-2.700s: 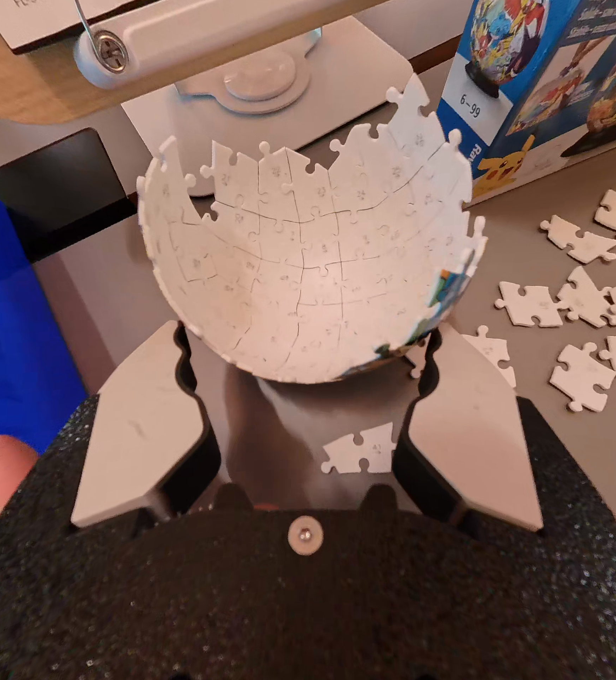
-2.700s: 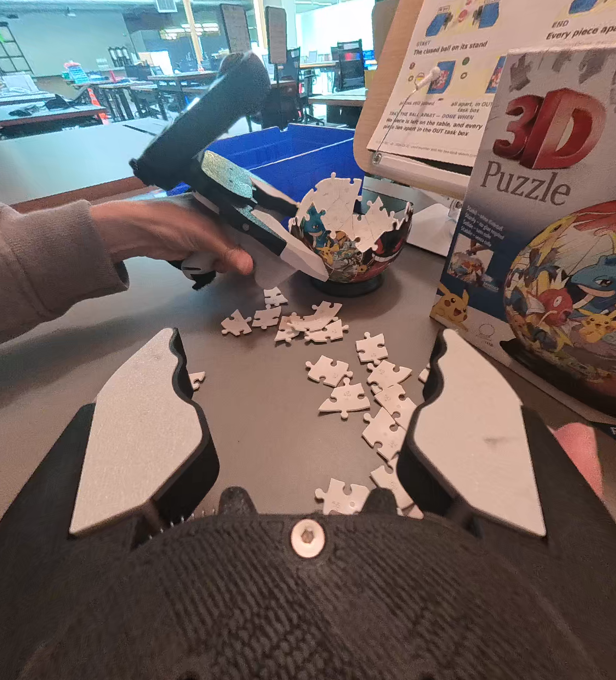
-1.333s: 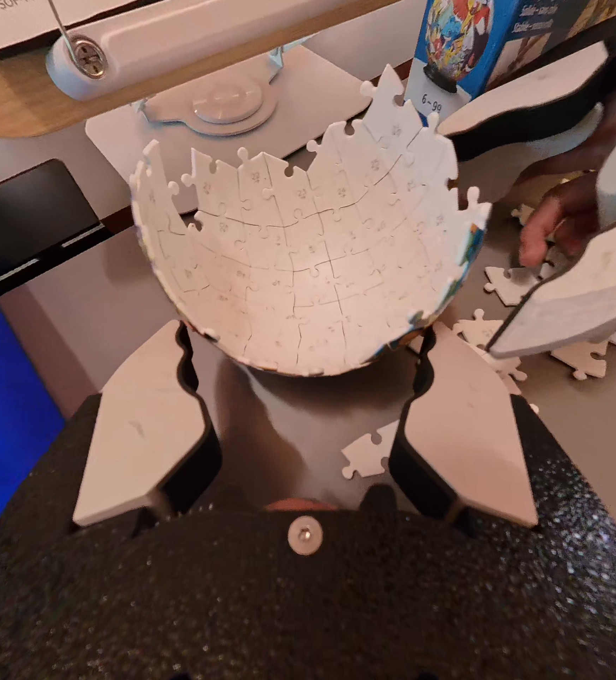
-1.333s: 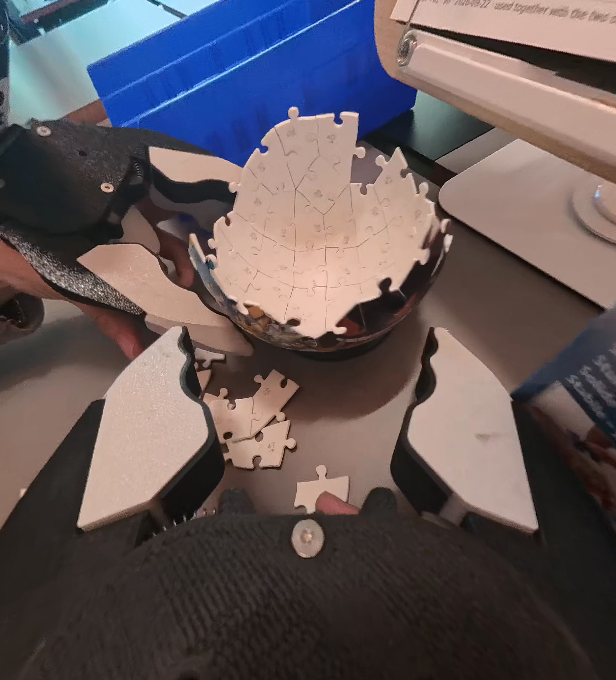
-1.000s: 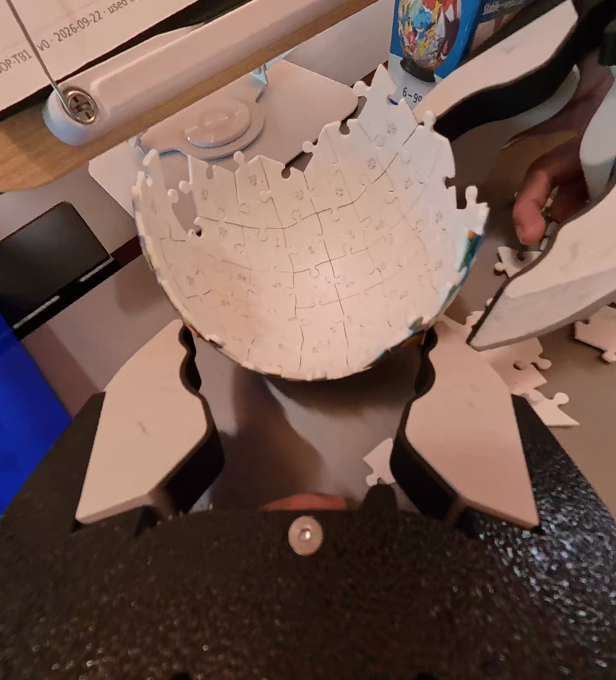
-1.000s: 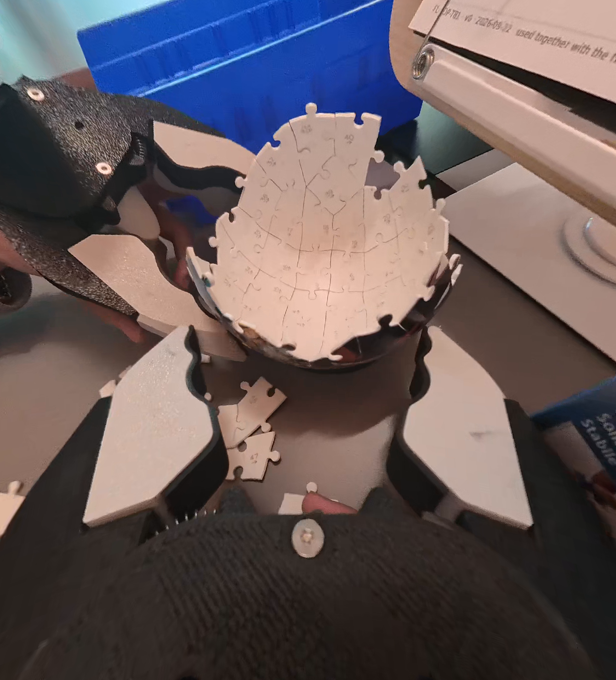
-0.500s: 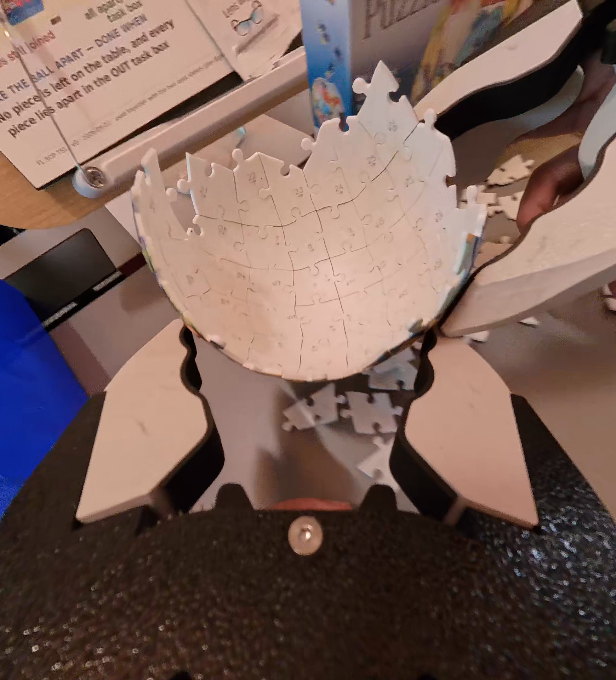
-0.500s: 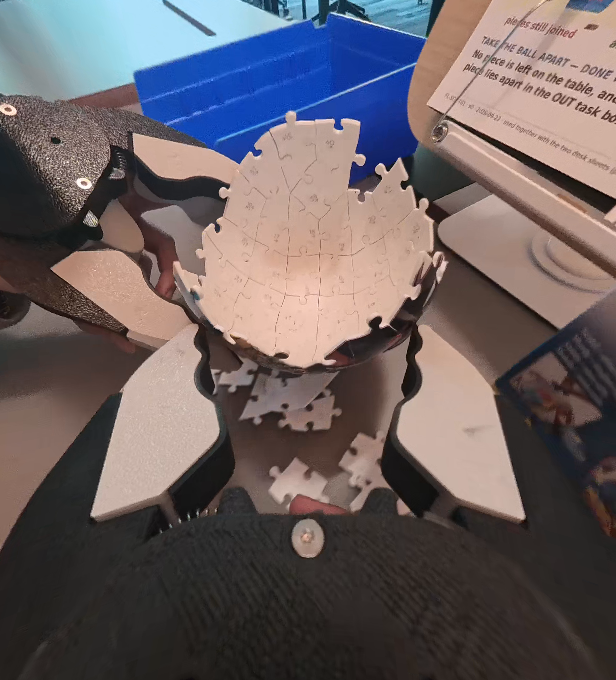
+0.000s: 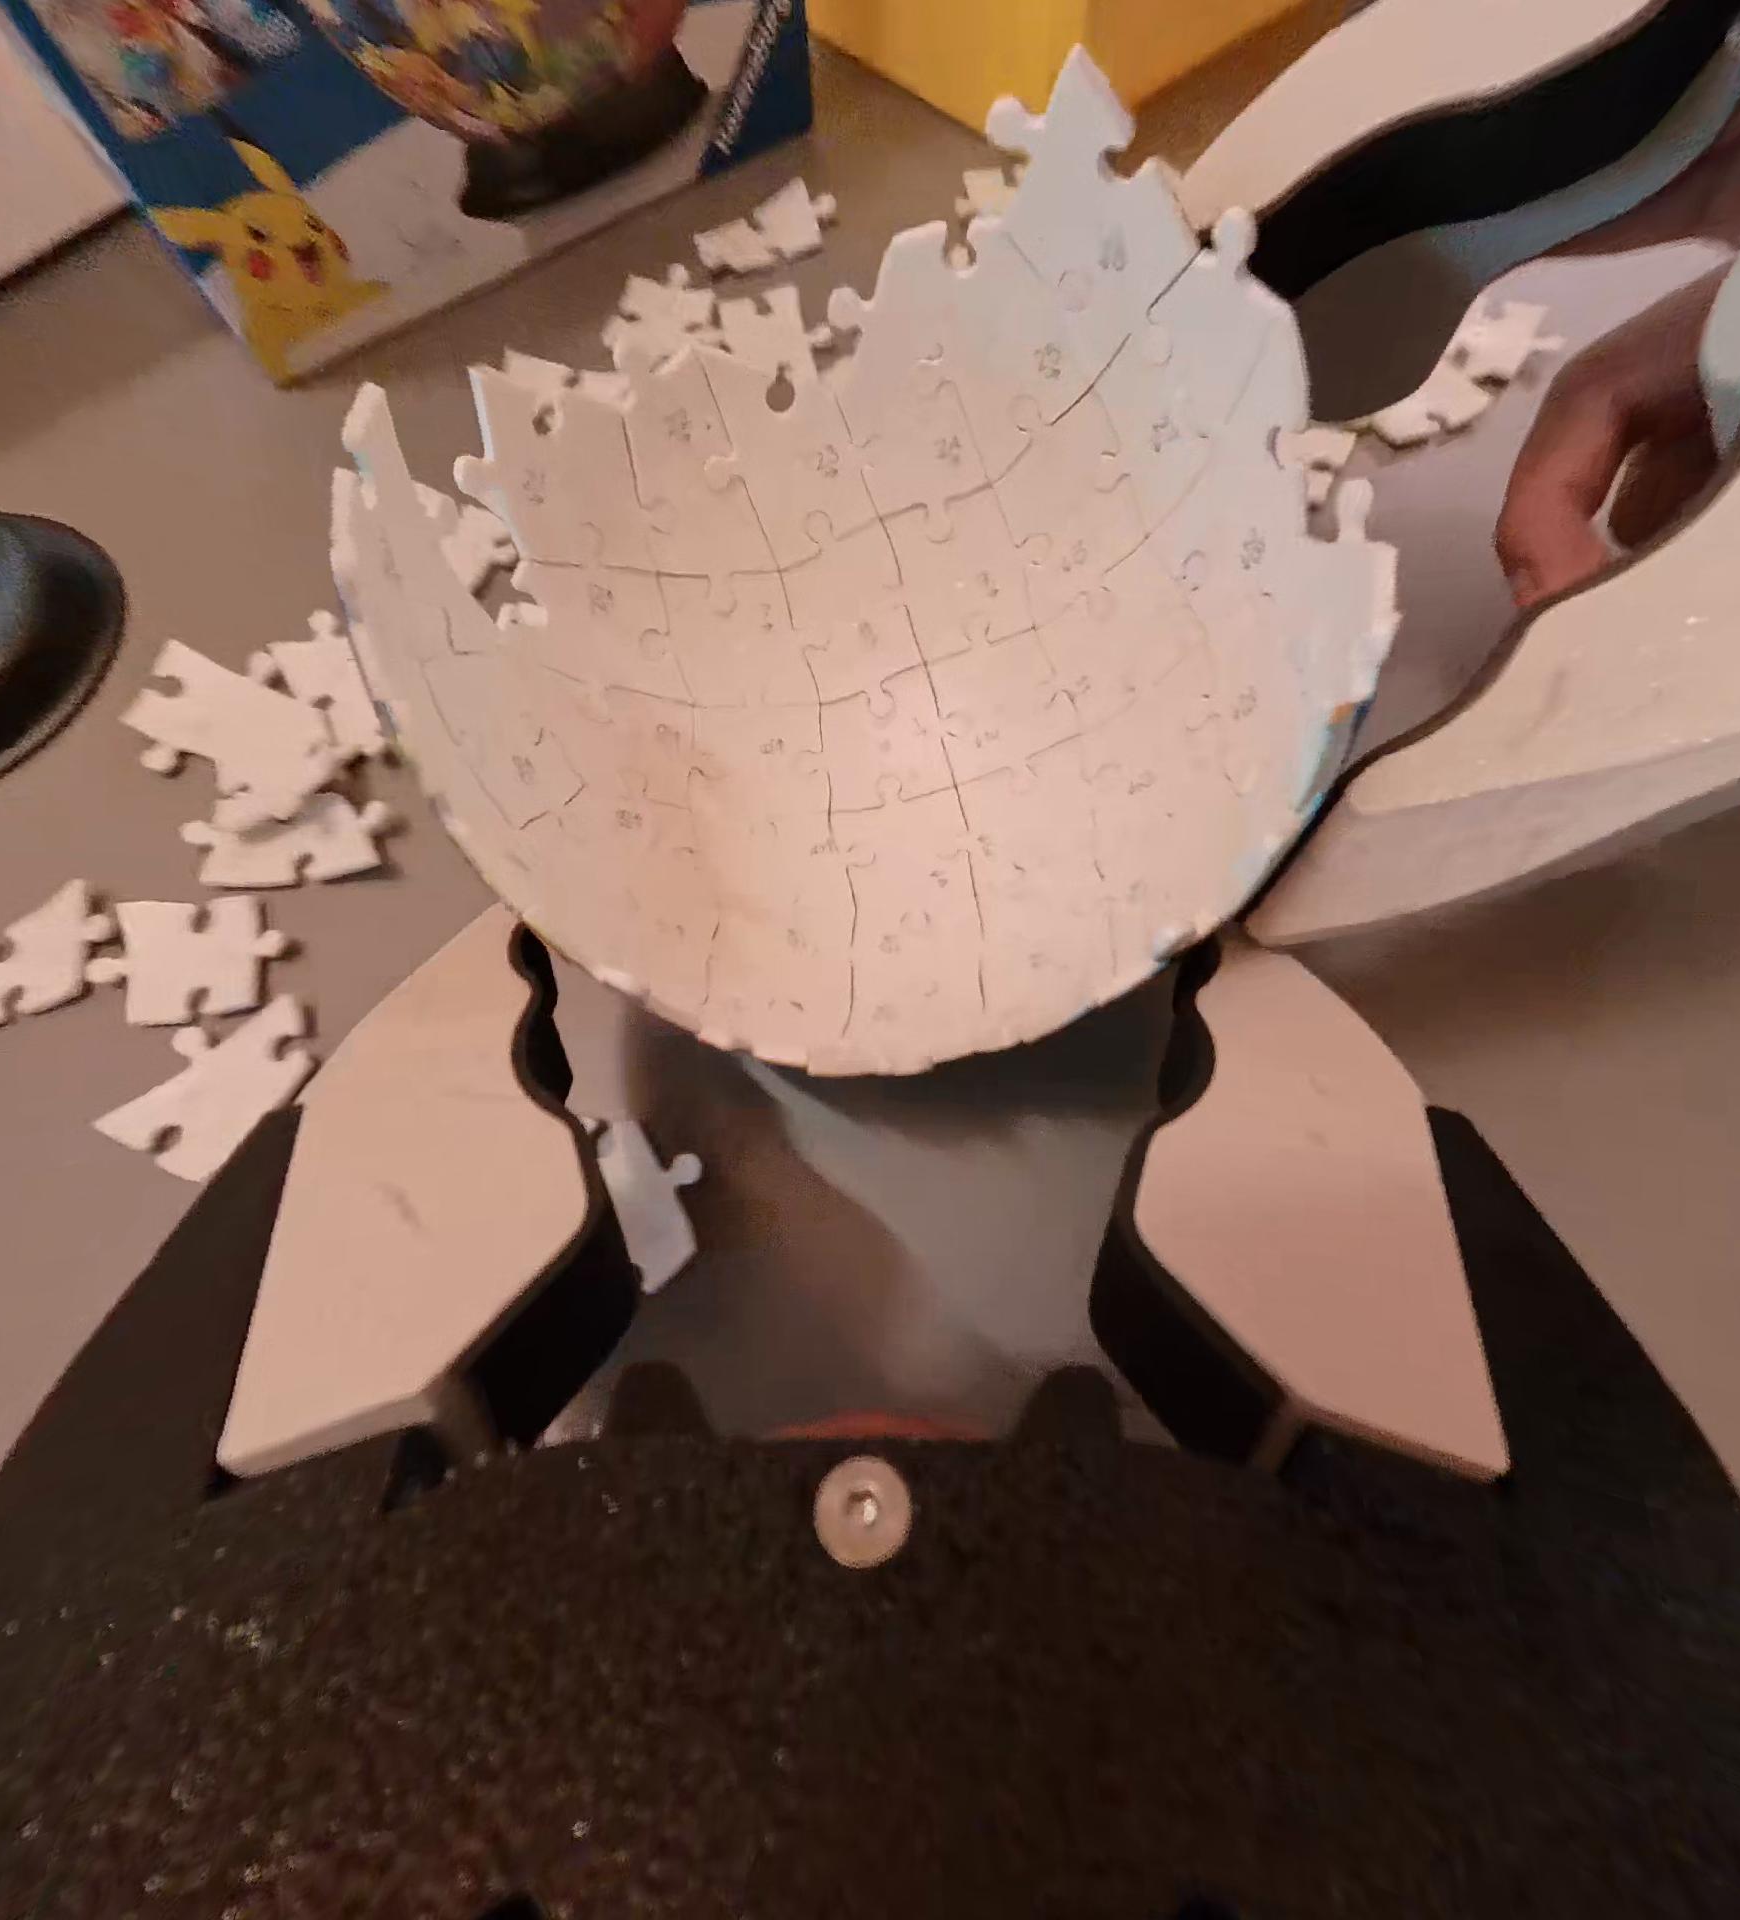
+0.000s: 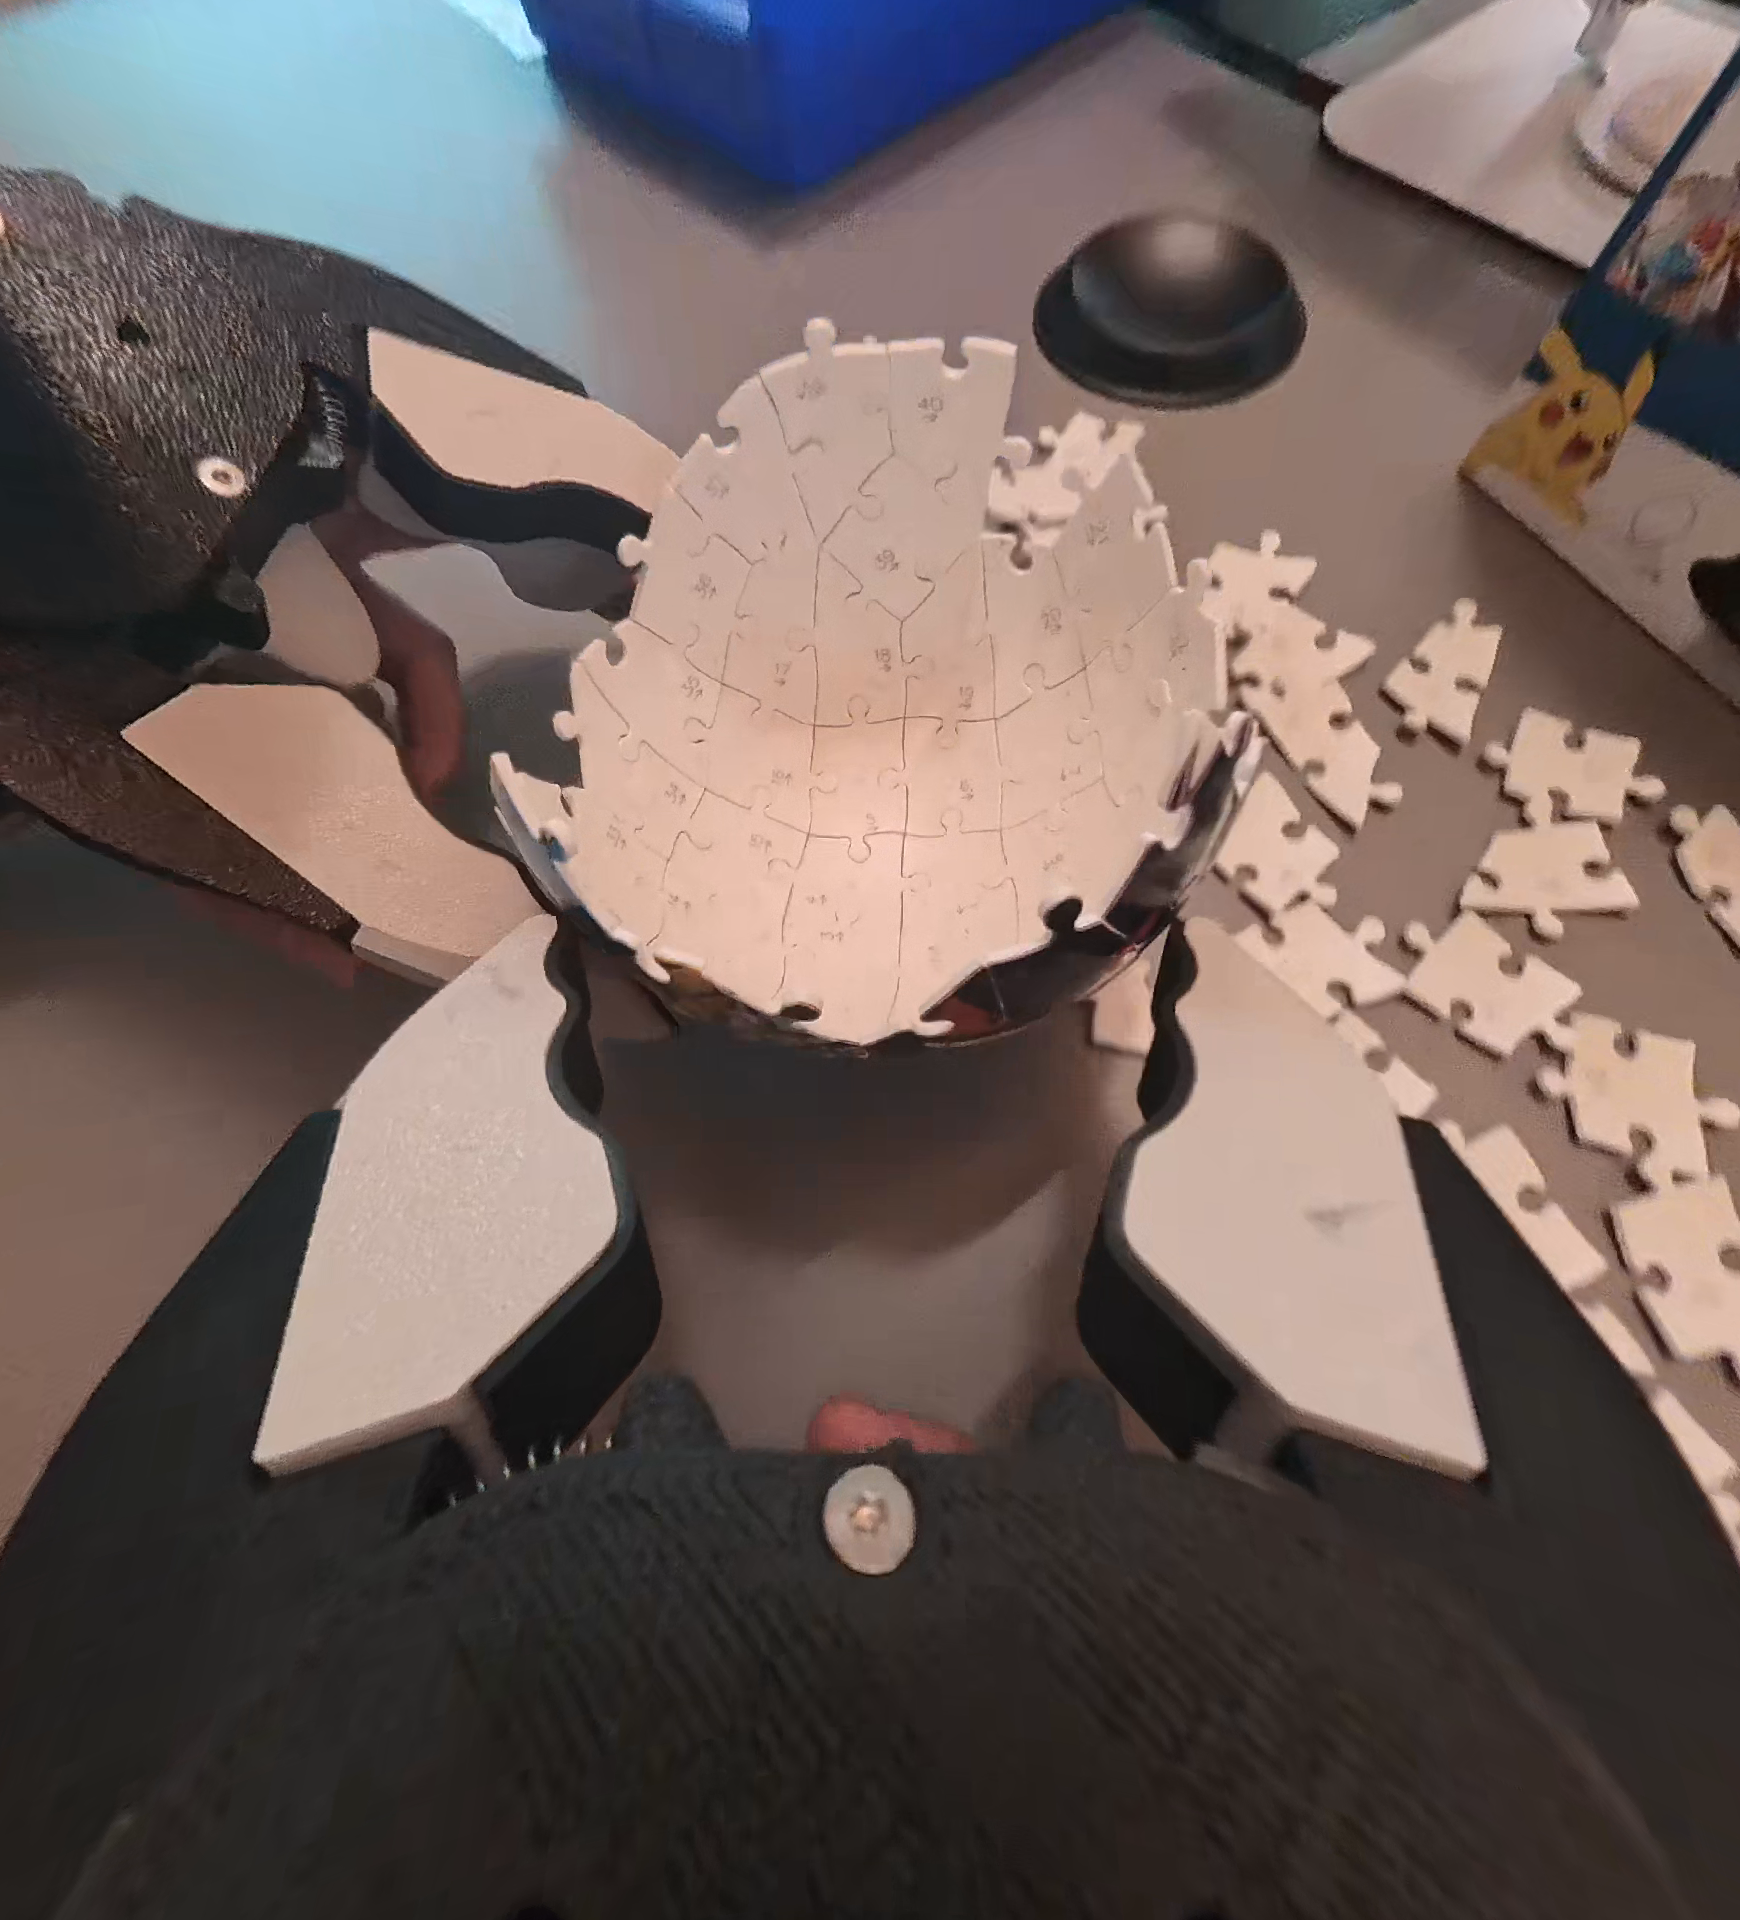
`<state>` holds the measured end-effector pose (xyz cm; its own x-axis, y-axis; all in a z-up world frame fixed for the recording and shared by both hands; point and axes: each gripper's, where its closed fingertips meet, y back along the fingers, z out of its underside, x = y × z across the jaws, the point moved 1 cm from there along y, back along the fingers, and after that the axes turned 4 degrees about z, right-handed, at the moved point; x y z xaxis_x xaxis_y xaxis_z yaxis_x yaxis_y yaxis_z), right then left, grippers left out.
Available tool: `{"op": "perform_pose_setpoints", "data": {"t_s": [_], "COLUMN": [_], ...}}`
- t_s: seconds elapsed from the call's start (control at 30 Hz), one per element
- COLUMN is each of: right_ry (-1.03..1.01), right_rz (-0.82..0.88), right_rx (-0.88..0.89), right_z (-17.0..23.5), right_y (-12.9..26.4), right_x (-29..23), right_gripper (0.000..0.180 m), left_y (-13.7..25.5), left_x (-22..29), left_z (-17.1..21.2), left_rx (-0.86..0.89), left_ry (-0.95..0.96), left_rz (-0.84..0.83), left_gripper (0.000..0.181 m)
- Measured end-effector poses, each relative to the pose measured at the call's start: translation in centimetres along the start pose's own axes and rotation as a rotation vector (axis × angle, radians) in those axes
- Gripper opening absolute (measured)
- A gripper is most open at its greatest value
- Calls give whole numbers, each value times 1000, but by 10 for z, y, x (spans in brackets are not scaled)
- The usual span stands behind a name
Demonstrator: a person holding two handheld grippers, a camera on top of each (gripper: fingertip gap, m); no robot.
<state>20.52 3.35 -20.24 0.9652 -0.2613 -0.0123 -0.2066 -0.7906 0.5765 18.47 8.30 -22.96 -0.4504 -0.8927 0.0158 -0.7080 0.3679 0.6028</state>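
Left gripper (image 9: 861, 971) and right gripper (image 10: 861, 966), each with jaws spread wide and tips pressed against opposite sides of the puzzle half-shell (image 9: 876, 665), which is carried between them above the grey table (image 10: 118, 1091). The shell's white inner face is turned up, rim jagged. Loose puzzle pieces (image 10: 1562, 925) lie scattered below; black round stand (image 10: 1169, 307) farther back, puzzle box (image 9: 409, 135) at the far edge

Both tongs (image 9: 861, 971) (image 10: 866, 961) spread wide
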Motion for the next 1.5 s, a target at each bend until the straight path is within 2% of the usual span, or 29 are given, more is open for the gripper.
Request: {"op": "perform_pose_setpoints", "data": {"t_s": [0.17, 0.47, 0.63, 0.73, 0.9, 0.97, 1.07, 1.23, 1.4, 1.5], "right_ry": [21, 58, 79, 99, 110, 94, 108, 161, 33, 12], "right_rz": [20, -69, -89, -94, -99, -109, -105, -79, -105, -89], "right_rx": [3, 72, 118, 130, 189, 198, 186, 103, 61, 64], "right_z": [6, 0, 2, 6, 7, 6, 6, 20, 29, 27], "right_y": [8, 9, 11, 15, 19, 18, 17, 15, 13, 10], "right_x": [2, 3, 1, 1, 7, 8, 11, 17, 14, 15], "right_gripper": [105, 106, 107, 106, 105, 104, 102, 102, 97, 100], "left_y": [-3, 6, 16, 25, 39, 32, 15, 3, 4, 7], "left_x": [12, 13, 6, -3, -23, -30, -37, -23, -11, -4], "left_z": [0, -3, -5, -5, -14, -13, -7, -2, -3, -3], "left_rx": [-22, 0, 22, 2, -1, -53, -161, -175, -120, -110], "left_ry": [15, 160, 154, 85, -185, -272, -343, -428, -432, -422], "left_rz": [36, 179, 225, 235, 260, 301, 320, 337, 310, 305], "left_gripper": [113, 107, 105, 101, 93, 93, 83, 78, 74, 75]}}
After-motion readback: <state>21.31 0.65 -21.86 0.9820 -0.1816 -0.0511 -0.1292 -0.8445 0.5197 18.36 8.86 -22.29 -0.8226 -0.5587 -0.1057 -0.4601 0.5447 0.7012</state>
